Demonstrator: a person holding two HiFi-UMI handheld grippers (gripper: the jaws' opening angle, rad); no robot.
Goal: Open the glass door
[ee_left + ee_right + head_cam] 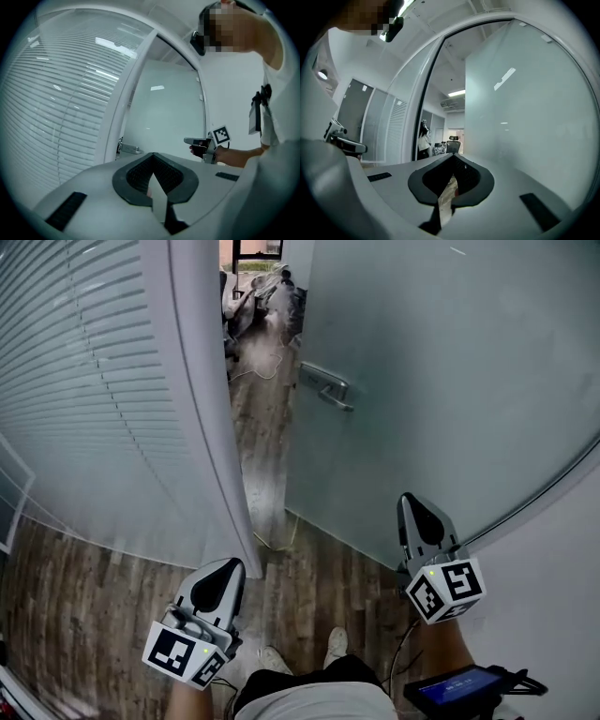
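The frosted glass door (450, 381) stands ajar, its metal lever handle (326, 388) near the free edge, away from both grippers. A gap separates it from the white door frame (211, 409). My left gripper (230, 563) is low at the left, by the foot of the frame, shut and empty. My right gripper (406, 498) is at the lower right, close in front of the glass, shut on nothing. In the left gripper view the jaws (153, 154) meet, with the handle (129, 149) and right gripper (194, 140) beyond. The right gripper view shows closed jaws (453, 155) beside the glass (525, 117).
A glazed wall with blinds (84, 381) runs left of the frame. Through the gap are office chairs and cables (262, 296) and a standing person (422, 136). My feet (300, 652) stand on wood flooring, and a small device (459, 688) hangs at my right.
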